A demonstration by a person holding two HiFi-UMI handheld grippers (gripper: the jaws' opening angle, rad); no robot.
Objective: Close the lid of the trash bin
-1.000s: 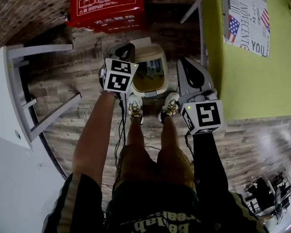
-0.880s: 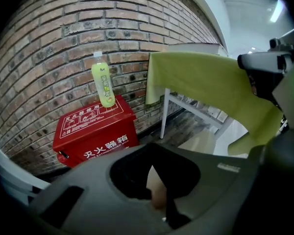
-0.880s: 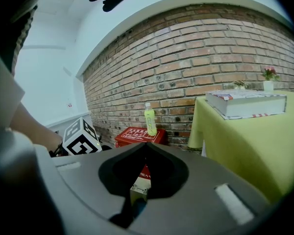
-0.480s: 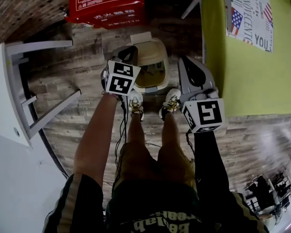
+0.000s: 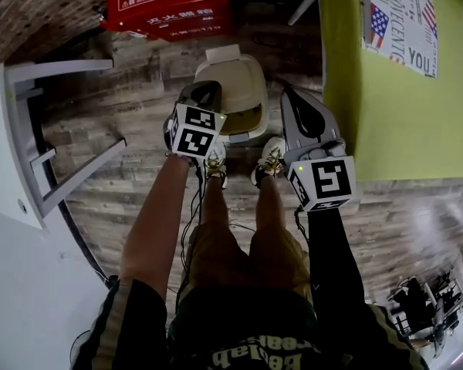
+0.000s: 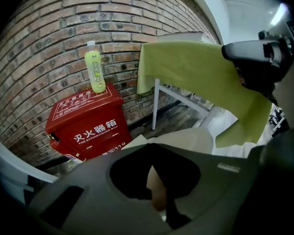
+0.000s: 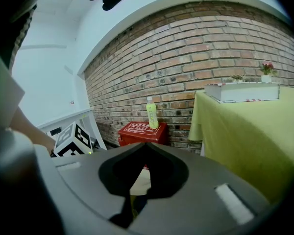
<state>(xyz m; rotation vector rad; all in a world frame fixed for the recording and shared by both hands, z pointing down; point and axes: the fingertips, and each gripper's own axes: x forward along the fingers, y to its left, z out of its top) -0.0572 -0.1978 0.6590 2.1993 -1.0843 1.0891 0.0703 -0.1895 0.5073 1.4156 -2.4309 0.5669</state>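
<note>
The beige trash bin (image 5: 251,133) stands on the wooden floor just beyond the person's shoes. Its lid (image 5: 233,83) lies low over the opening, with a narrow gap showing at the near rim. My left gripper (image 5: 203,92) is shut, its tips at the lid's left edge; whether they touch it I cannot tell. In the left gripper view the shut left gripper (image 6: 149,145) points over the pale lid (image 6: 186,138). My right gripper (image 5: 293,100) is shut and held to the right of the bin, holding nothing. A piece of the bin (image 7: 142,182) shows through the right gripper (image 7: 146,144).
A red fire-extinguisher box (image 5: 170,2) stands against the brick wall behind the bin, with a green bottle (image 6: 95,72) on top. A table with a yellow-green cloth (image 5: 386,91) is on the right. A white frame (image 5: 31,153) is on the left. The shoes (image 5: 214,166) stand near the bin.
The lid has swung down from upright to low over the bin. My left gripper moved forward and right along with it. The right gripper stayed nearly still.
</note>
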